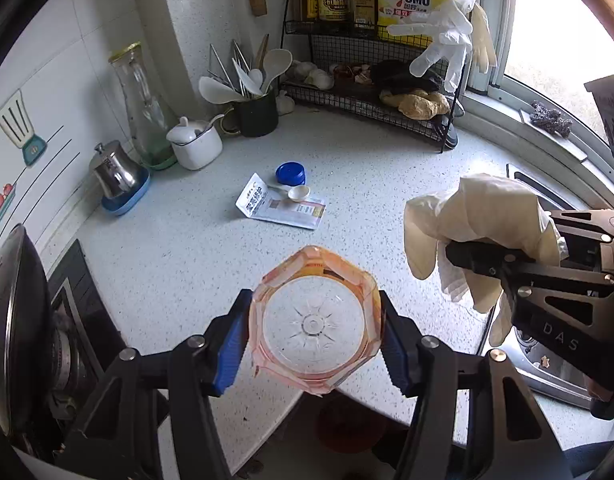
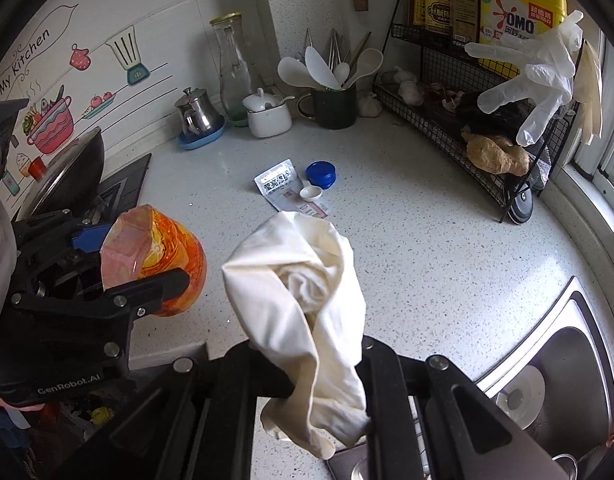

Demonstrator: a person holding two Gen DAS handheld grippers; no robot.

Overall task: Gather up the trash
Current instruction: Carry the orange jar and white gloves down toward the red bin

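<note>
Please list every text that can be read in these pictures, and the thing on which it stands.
"OMO": yellow jug.
"My Kitchen": wall sticker.
"GenRobot.AI": left gripper body.
"DAS": right gripper body.
Bottle labels, sachet: Chinese print, too small to read.

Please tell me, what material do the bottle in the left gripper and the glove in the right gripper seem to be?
Bottle: likely thin clear plastic, glossy; its moulded star base and orange label wrap show through. Glove: probably latex or rubber, matte cream; it hangs limp in soft folds.

Speckled white bench (image 1: pixel 387 184); on it flat sachet (image 1: pixel 281 208), blue cap (image 1: pixel 291 173), white spoon (image 1: pixel 297 193), wire rack (image 1: pixel 371 92), utensil mug (image 1: pixel 256 114).
</note>
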